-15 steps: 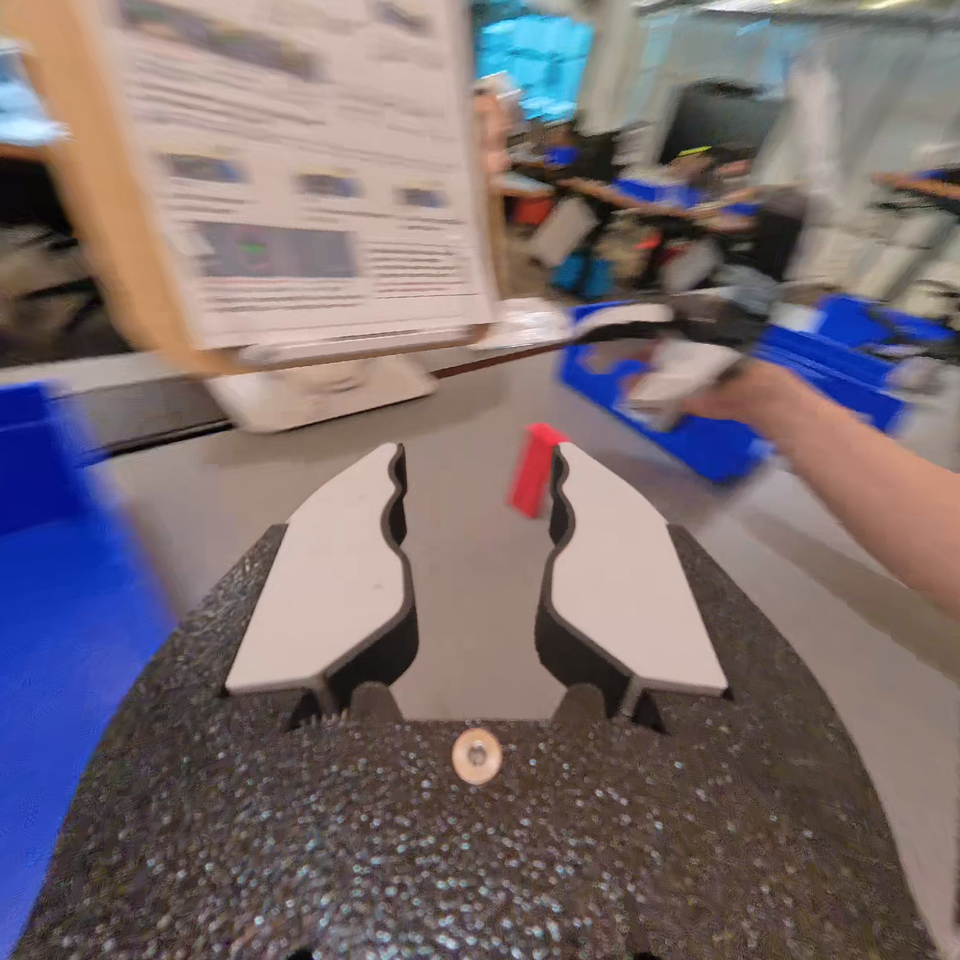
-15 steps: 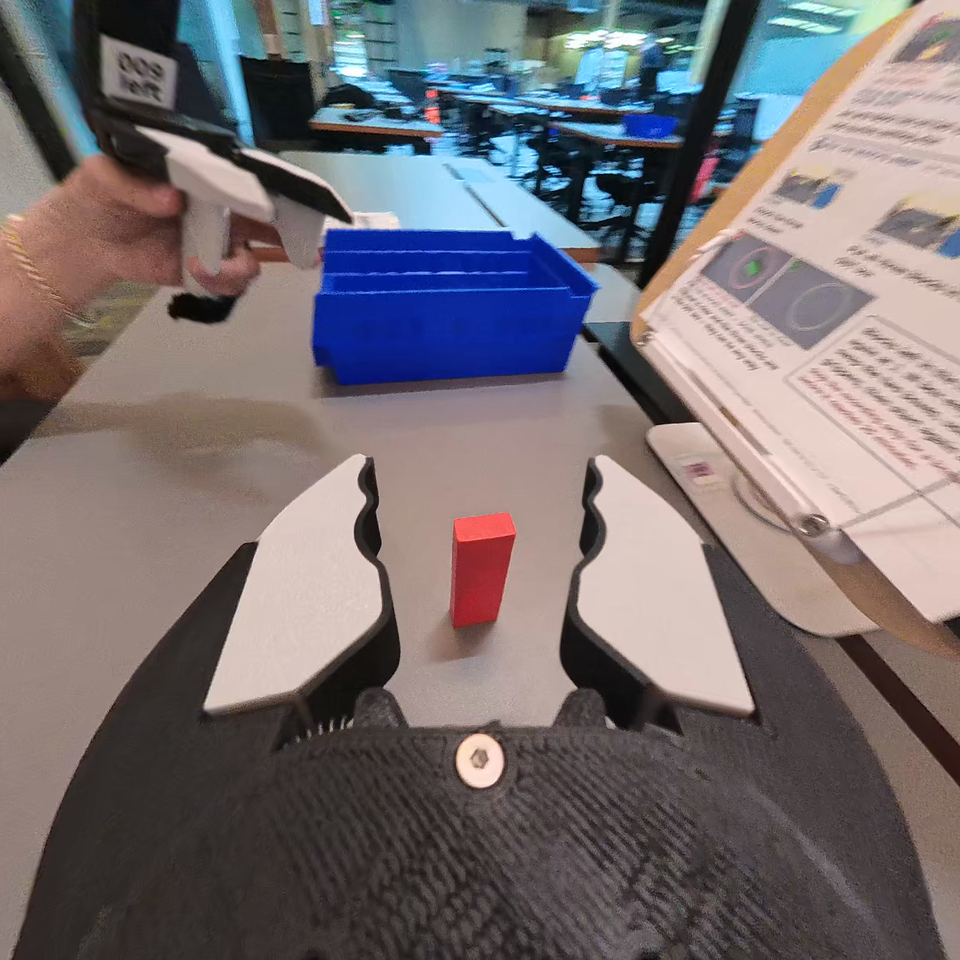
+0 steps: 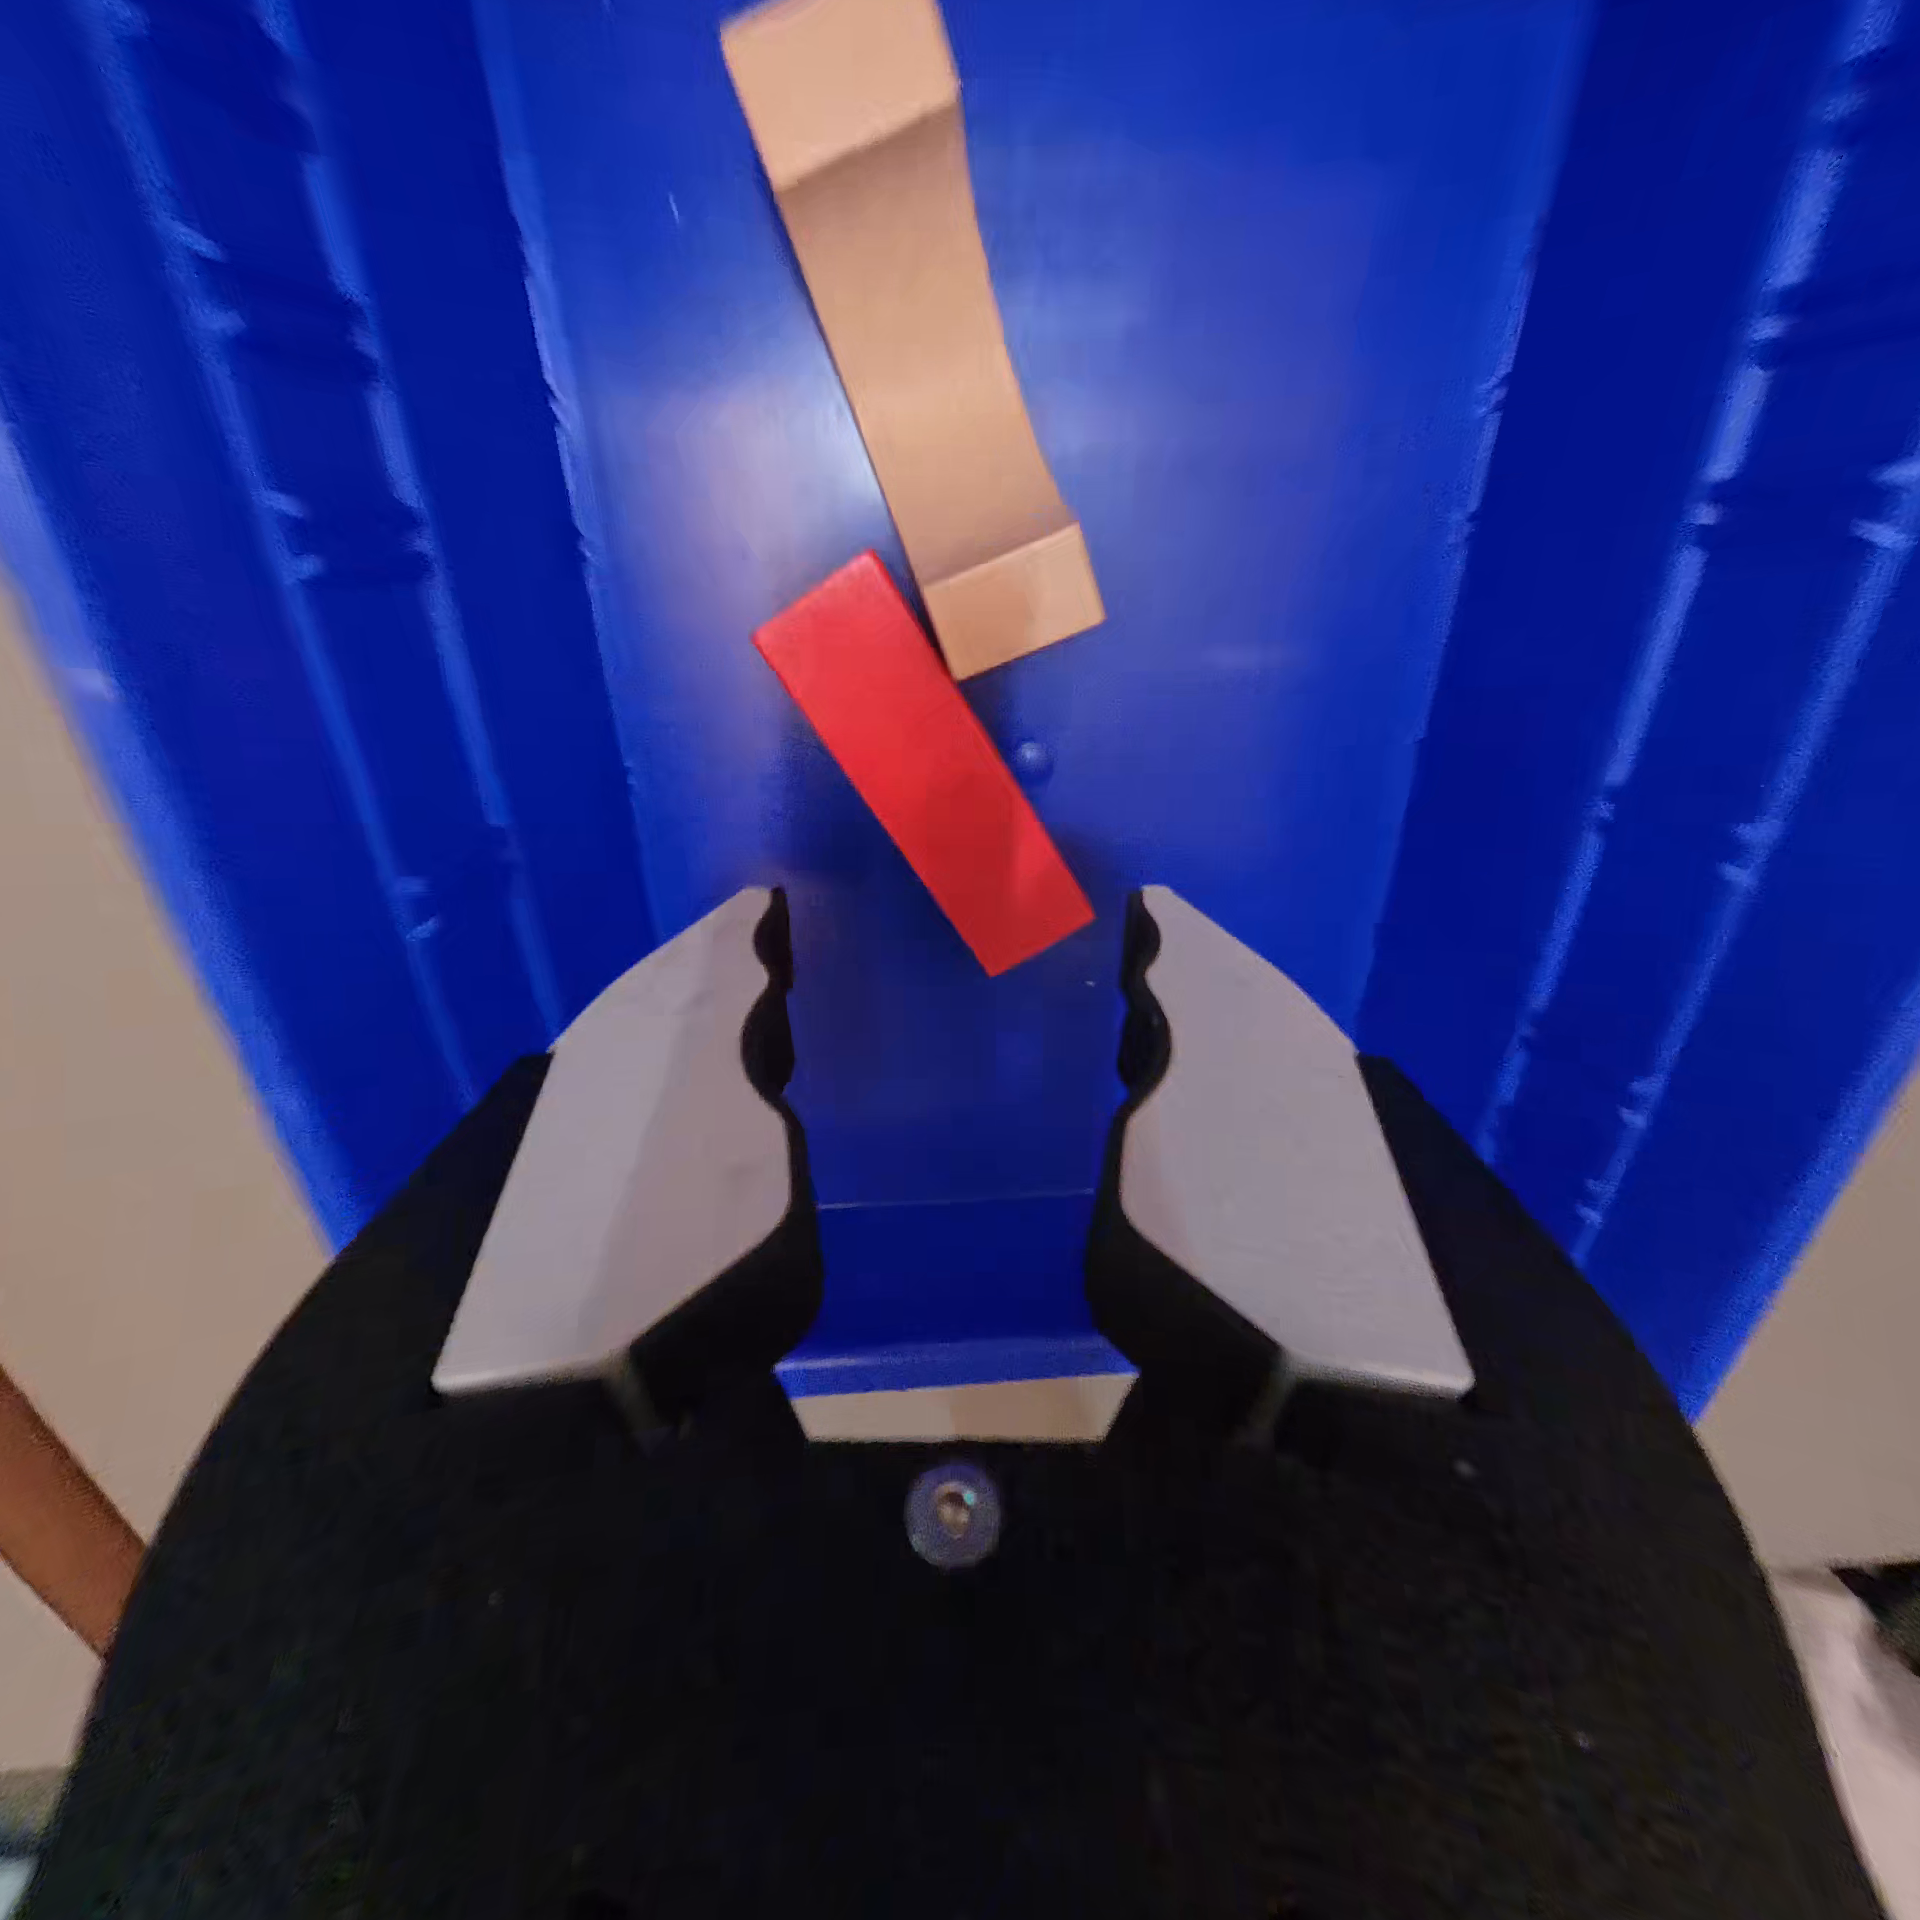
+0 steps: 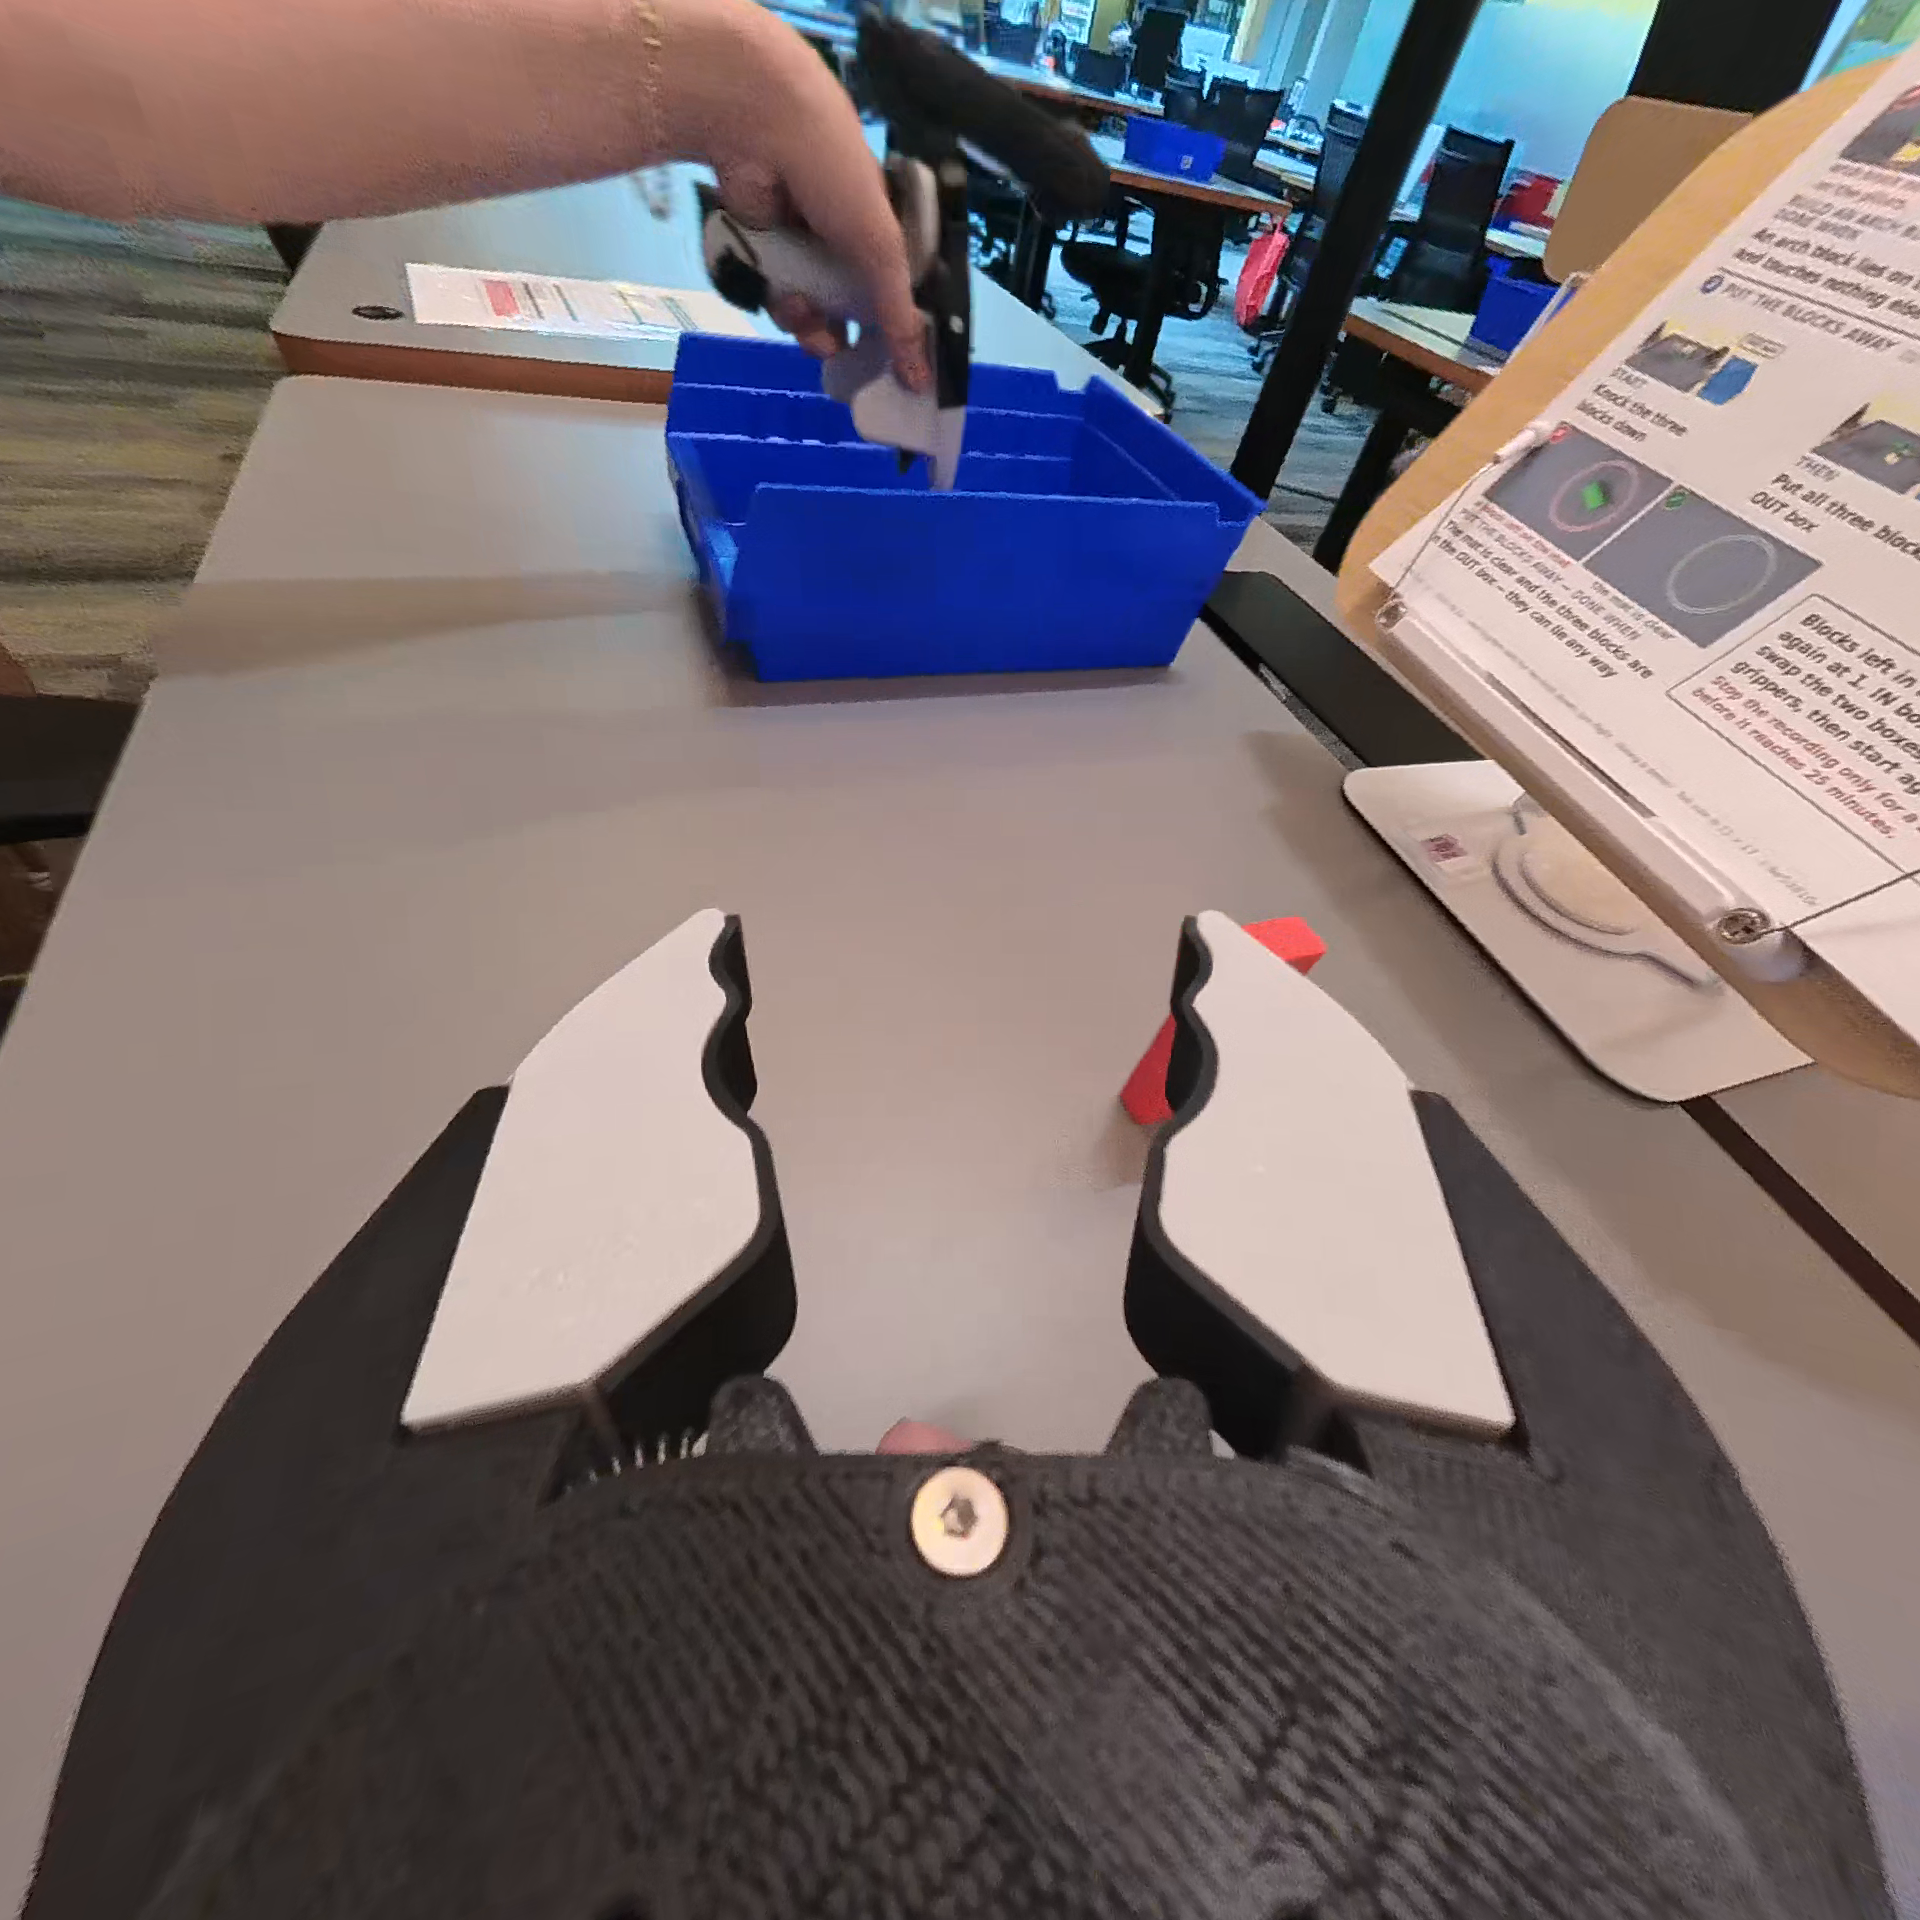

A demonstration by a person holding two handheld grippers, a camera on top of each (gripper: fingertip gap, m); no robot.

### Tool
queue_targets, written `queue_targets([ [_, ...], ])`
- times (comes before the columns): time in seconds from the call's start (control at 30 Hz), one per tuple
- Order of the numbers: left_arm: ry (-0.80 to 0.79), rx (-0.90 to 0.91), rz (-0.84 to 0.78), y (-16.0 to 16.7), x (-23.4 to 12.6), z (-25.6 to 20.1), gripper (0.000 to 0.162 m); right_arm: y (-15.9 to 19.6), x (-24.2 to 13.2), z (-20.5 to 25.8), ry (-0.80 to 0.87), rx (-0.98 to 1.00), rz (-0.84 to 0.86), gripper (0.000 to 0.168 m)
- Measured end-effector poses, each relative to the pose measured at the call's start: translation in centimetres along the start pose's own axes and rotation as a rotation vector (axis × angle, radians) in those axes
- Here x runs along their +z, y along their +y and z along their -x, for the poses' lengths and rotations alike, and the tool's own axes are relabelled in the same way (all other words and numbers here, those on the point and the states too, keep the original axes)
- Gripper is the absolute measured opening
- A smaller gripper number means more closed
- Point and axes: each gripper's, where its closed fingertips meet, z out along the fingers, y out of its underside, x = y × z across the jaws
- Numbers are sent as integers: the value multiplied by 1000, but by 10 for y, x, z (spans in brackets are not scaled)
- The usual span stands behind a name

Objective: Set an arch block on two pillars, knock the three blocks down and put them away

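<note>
Left gripper now points straight down into the blue plastic bin, its two grey fingers spread wide with nothing between them; half a second ago it was held above the grey tabletop, aimed across it at the document stand. Just beyond its fingertips a flat red rectangular wooden block lies slantwise on the bin floor, and the far end of that block touches a tan wooden arch-shaped block lying farther along the same compartment. From the right wrist view the same gripper shows dipped inside the bin, held by a person's hand, where earlier it hung in the air to the left of the bin.

Right gripper hovers low over the tabletop, its fingers wide apart and holding nothing. A second red wooden block stands on the table by the right finger, which hides most of it, so whether they touch is hard to tell. Earlier this block stood squarely between the two fingers; it now sits off to the right of the gap. The bin is well beyond, toward the table's far end. To the right stands a tilted wooden board bearing a printed sheet on a white base.
</note>
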Motion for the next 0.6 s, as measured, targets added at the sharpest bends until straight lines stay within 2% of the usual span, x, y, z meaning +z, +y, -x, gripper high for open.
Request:
queue_targets([
  [0.03, 15, -19, 58, 2, 10, 0, 61, 2, -3, 5, 0, -5, 4, 79],
  [0.1, 32, -31, 128, 4, 23, -1, 60, 8, -9, 12, -1, -11, 19, 79],
  [0.2, -10, -60, 151, 0, 35, 5, 54, 17, -16, 17, -1, -1, 38, 79],
  [0.37, 17, -96, 174, 5, 49, 5, 35, 19, -18, 17, 21, 28, 29, 77],
  [0.5, 70, -63, 128, 8, 46, 4, 33, 9, -10, 19, 17, 45, -3, 76],
  [0.6, 116, -18, 29, 5, 26, 2, 33, 4, -3, 17, 44, 60, 15, 76],
])
